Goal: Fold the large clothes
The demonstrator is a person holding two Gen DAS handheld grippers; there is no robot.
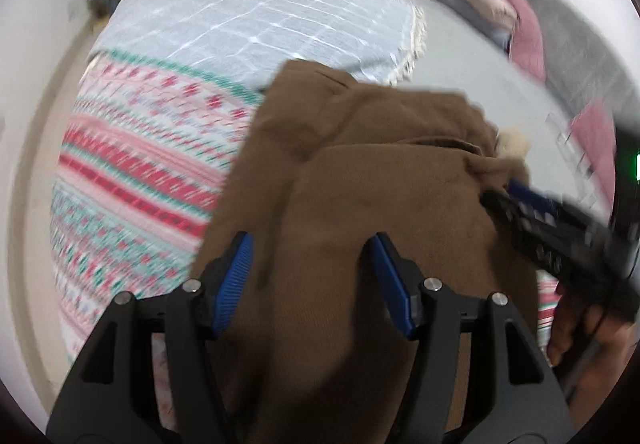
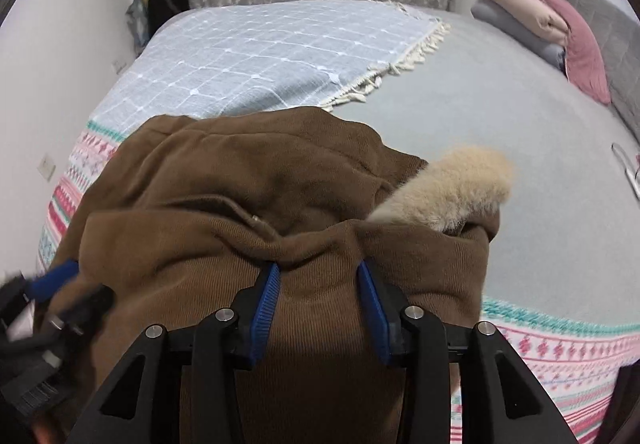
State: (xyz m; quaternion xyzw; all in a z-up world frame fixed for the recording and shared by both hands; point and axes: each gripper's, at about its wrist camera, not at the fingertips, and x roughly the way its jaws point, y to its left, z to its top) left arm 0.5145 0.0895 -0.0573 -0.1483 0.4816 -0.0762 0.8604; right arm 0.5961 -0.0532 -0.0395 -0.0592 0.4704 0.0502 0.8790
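The brown coat (image 2: pixel 248 196) is a ribbed, corduroy-like garment, bunched in thick folds, with a cream fur trim (image 2: pixel 452 188) protruding at its right side. It lies heaped on the near part of the bed (image 2: pixel 500 96), partly over a pink, red and teal patterned blanket (image 1: pixel 132 180) and just in front of a pale blue checked throw (image 2: pixel 256 56) with a fringed edge. No brand, label or legible writing is visible on the coat.

The left gripper (image 1: pixel 310 268) points forward over the coat; its blue pads stand apart with brown fabric bulging between them, and whether they pinch it cannot be determined. The right gripper (image 2: pixel 318 284) is in the same condition: jaws apart, a fold of fabric filling the gap, grip undetermined. In the left wrist view, the right gripper enters from the right, angled down onto the coat's edge, motion-blurred.
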